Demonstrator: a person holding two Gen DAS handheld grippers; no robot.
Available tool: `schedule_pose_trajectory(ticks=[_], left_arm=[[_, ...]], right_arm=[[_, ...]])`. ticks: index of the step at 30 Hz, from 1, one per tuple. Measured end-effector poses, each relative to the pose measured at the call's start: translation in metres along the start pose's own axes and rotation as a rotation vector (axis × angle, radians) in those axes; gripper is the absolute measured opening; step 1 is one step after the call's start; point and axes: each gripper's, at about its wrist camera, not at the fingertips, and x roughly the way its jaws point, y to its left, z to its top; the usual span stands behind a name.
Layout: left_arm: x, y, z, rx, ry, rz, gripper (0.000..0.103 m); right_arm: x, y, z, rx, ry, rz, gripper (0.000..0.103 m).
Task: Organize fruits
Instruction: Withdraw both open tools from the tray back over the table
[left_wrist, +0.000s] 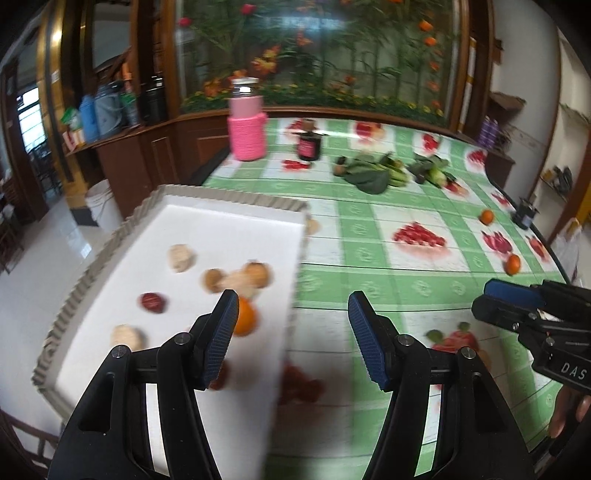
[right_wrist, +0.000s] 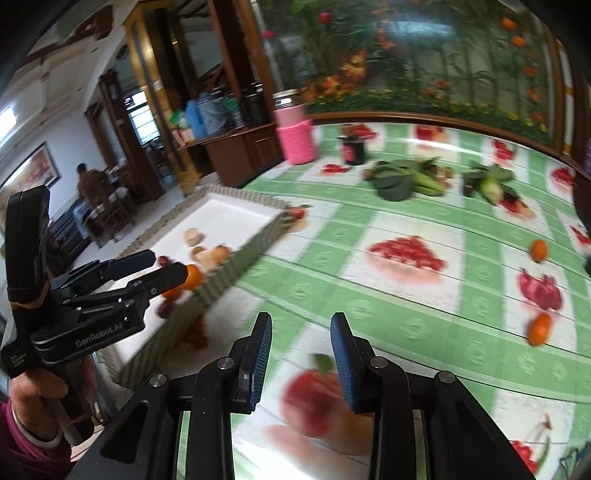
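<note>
Tablecloth first: that glossy green-checked fruit-print tablecloth (right_wrist: 369, 236) is your trap, since printed apples and cherries look like real fruit and you could grab at a picture. Next, your white corrugated-edge tray (left_wrist: 236, 221) already holds several pieces, including a round orange tangerine (left_wrist: 245, 319) just past your left gripper (left_wrist: 291, 332), whose fingers are spread wide and empty. Your right gripper (right_wrist: 301, 360) is also empty, moderately open over a printed apple. Two small loose oranges (right_wrist: 538, 251) (right_wrist: 539, 329) sit well off to its right, so reach there.
</note>
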Motion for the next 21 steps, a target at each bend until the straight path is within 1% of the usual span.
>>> schedule_pose_trajectory(ticks=[2,10,15,21], left_arm=[[0.004,-0.017,0.002,0.028,0.003,-0.016,0.062],[0.026,-0.078,0.007,0.124,0.032,-0.090,0.062],[0.038,-0.104,0.007,0.158,0.059,-0.136,0.062],[0.055,-0.126,0.008,0.170,0.110,-0.203,0.062]], right_arm=[[-0.007,-0.018,-0.004,0.025,-0.004,-0.037,0.032],[-0.030,-0.078,-0.024,0.134,-0.010,-0.107,0.033],[-0.039,-0.106,-0.032,0.177,-0.011,-0.150,0.034],[-0.044,-0.136,-0.041,0.214,-0.003,-0.203,0.035]])
